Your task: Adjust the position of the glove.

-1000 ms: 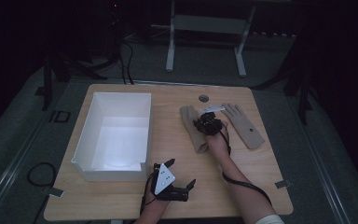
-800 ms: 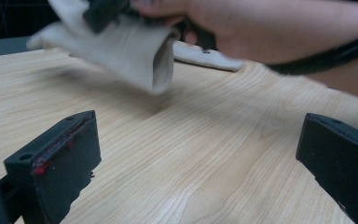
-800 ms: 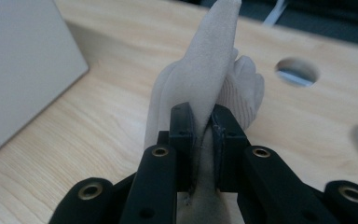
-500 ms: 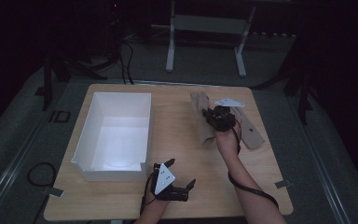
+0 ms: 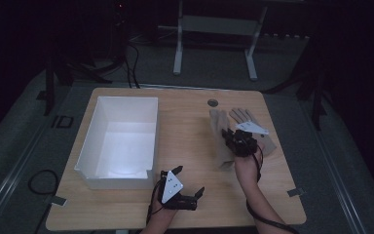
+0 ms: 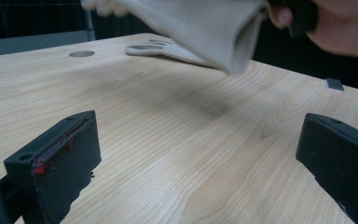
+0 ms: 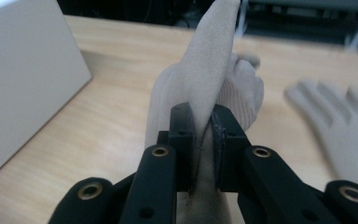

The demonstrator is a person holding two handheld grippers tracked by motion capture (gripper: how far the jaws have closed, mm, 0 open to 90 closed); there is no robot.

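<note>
A pale knit glove (image 7: 209,70) is pinched at its cuff edge in my right gripper (image 7: 204,126), which is shut on it. In the high view this glove (image 5: 220,134) hangs lifted off the wooden table (image 5: 190,146) at the right gripper (image 5: 237,141). A second matching glove (image 5: 268,145) lies flat on the table just right of it, also seen beyond the jaws (image 7: 340,121). My left gripper (image 5: 189,180) rests near the front edge, open, with nothing between its jaws (image 6: 196,158). The lifted glove (image 6: 196,28) hangs in front of it.
A white open box (image 5: 121,100) stands on the left half of the table, its wall close at the left of the right gripper view (image 7: 23,74). A round cable hole (image 5: 213,103) sits near the far edge. A person's hand (image 6: 345,28) holds the right gripper.
The right gripper has moved to the right and risen with the glove, which now hangs off the table instead of lying on it. The left gripper has stayed put.
</note>
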